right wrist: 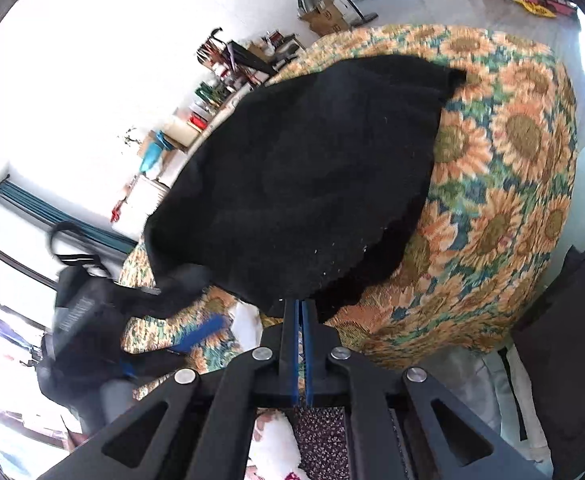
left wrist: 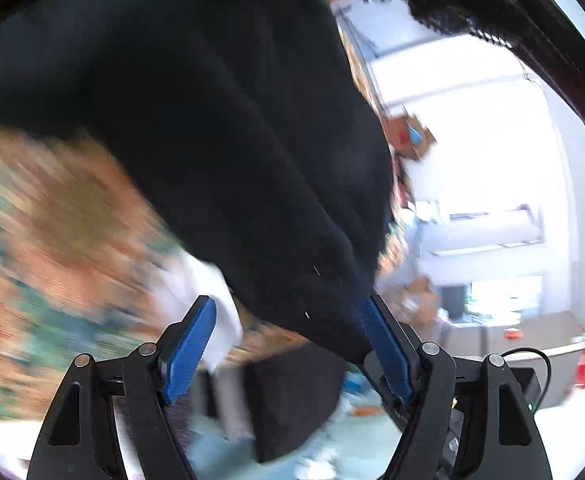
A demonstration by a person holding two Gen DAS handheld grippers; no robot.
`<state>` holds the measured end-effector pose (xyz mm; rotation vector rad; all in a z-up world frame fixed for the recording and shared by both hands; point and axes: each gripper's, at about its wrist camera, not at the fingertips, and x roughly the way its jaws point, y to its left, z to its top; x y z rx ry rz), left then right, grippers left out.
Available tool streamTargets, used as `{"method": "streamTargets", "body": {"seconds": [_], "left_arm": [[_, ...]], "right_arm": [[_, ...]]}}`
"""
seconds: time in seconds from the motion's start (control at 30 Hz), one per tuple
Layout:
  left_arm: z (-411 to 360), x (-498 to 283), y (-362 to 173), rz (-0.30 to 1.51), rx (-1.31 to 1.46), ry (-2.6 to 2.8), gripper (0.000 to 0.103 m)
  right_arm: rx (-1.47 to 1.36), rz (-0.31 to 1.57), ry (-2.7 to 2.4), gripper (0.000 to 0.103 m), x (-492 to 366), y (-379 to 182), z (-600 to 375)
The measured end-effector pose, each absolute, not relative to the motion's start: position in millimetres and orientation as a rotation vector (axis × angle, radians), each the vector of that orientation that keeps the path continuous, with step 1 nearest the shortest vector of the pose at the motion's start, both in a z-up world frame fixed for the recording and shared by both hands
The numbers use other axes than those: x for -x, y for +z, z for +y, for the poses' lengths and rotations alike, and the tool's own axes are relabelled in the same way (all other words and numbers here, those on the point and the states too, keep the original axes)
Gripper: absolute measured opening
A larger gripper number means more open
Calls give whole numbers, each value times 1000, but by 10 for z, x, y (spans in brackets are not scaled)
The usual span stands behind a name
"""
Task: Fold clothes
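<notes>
Right gripper (right wrist: 301, 308) is pinching the hem of the black knit garment (right wrist: 304, 168), jaws pressed together. Left gripper (left wrist: 288, 344) has its jaws spread, cloth brushing one pad. Garment's draped over the sunflower bedspread (right wrist: 492, 200). Looks mid-fold; the left probably needs its own hold next.

The left claw (left wrist: 288, 312) stands wide open, its blue pads (left wrist: 190, 350) spread apart. A black knitted garment (left wrist: 220, 128) hangs over most of the view, its lower edge brushing the right-hand pad. To the left, blurred, lies a sunflower-patterned cover (left wrist: 48, 216), with white cloth (left wrist: 212, 292) just above the left-hand pad
</notes>
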<state>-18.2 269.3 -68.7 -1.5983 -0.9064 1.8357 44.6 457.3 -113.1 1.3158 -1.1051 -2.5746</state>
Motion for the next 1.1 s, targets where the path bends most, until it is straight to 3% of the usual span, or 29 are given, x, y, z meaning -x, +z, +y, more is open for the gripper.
{"method": "streamTargets", "body": {"seconds": [0.1,0.13,0.17,0.23,0.3,0.37,0.4,0.53,0.73,0.87,1.1], "left_arm": [[2889,253,-814,-965,1597,1813,73],[2942,317,-811,-947,1596,1836,65],[2964,355,-803,-926,1605,1858,40],[2996,424,-781,-883,1620,1902,4],[2918,400,-689,-807,1598,1952,4],[2828,349,-582,-711,1577,2005,4],[2782,337,-541,-682,1584,2015,4],[2621,281,-416,-599,1574,2067,4],[2157,315,-289,-439,1458,2229,4],[1702,330,-314,-456,1502,2285,4],[1022,268,-411,-507,1565,2300,4]], "right_arm": [[-1312,-1098,-2600,3,-496,-1104,4602],[-1311,-1095,-2609,2,-513,-1095,4611],[-1310,-1093,-2618,1,-529,-1086,4620],[-1308,-1088,-2635,2,-562,-1069,4639],[-1335,-1068,-2671,9,-585,-1060,4694],[-1459,-991,-2803,65,-565,-1055,4822],[-1517,-940,-2875,68,-545,-1049,4888],[-1695,-669,-3072,58,-271,-1036,5166],[-1669,-642,-3058,56,21,-983,5387],[-1668,-644,-3048,65,112,-973,5432],[-1649,-668,-2990,71,373,-1030,5386]]}}
